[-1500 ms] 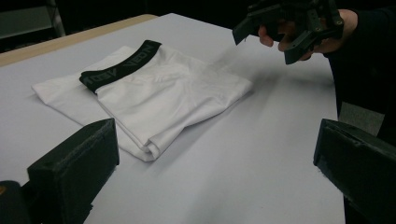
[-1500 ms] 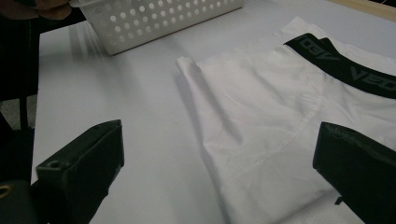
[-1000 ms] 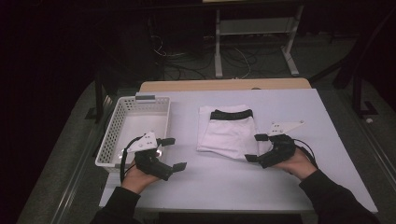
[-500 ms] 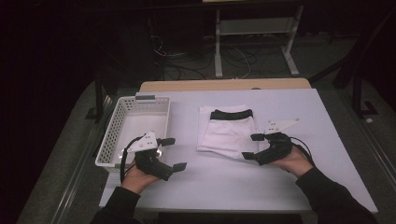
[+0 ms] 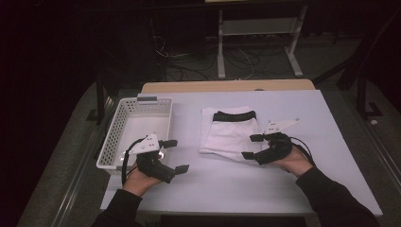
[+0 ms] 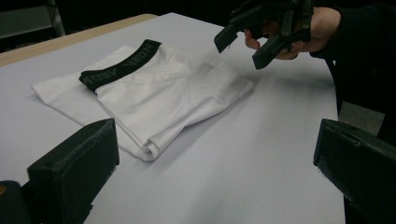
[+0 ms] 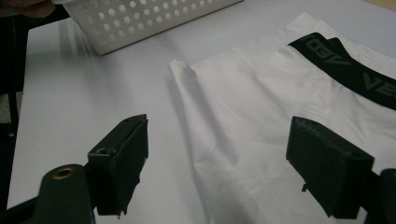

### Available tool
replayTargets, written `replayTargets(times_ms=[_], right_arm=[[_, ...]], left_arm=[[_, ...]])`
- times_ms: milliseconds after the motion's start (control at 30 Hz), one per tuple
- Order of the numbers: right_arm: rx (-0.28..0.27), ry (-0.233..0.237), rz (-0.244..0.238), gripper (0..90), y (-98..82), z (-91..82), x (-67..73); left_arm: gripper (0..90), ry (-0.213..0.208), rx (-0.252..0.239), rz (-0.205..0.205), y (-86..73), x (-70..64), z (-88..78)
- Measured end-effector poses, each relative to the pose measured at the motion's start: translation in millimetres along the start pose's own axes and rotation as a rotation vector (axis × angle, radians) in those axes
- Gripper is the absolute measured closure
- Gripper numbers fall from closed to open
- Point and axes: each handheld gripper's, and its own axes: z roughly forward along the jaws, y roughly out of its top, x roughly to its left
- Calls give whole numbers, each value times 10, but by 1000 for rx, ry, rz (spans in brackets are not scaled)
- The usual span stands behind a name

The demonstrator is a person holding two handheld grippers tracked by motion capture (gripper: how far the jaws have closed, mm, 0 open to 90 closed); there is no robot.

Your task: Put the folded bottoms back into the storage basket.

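Two grippers over the white table [image 5: 227,189], and little has changed since a second ago. Your right gripper [image 5: 252,146] has edged in toward the near right corner of the folded white shorts [image 5: 231,137], and its jaws have just been closing a little; they stand well apart, one over the cloth and one over bare table, with the corner of the fabric below and between them and nothing gripped. Your left gripper [image 5: 173,155] has kept its place beside the white basket [image 5: 113,146], jaws spread wide and empty, pointing across the table at the shorts.

Shorts lie flat mid-table, right of the basket and apart from it, black waistband [image 5: 234,115] at the far edge.

Writing: grey letters on the waistband. The right gripper view gives "VE" [image 7: 373,84] and part of another word; the left gripper view shows them upside down [image 6: 140,53], roughly "NEON", not certain.

The right gripper view shows the basket's perforated wall [image 7: 140,18]. The left gripper view shows your right hand [image 6: 299,32] holding its gripper above the cloth's corner, clear of it.
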Motion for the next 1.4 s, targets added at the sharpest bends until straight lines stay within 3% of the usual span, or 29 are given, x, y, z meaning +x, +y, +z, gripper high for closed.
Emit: replayTargets(times_ms=[533,1000,1400], right_arm=[[31,21,-16,259,49,142,-26],[74,50,-30,413,60,281,-88],[132,49,-76,505,2,405,-99]], left_arm=[[0,1,-2,-1,-2,1,-3],[0,1,-2,0,1,5,-1],[0,1,0,3,5,5,2]])
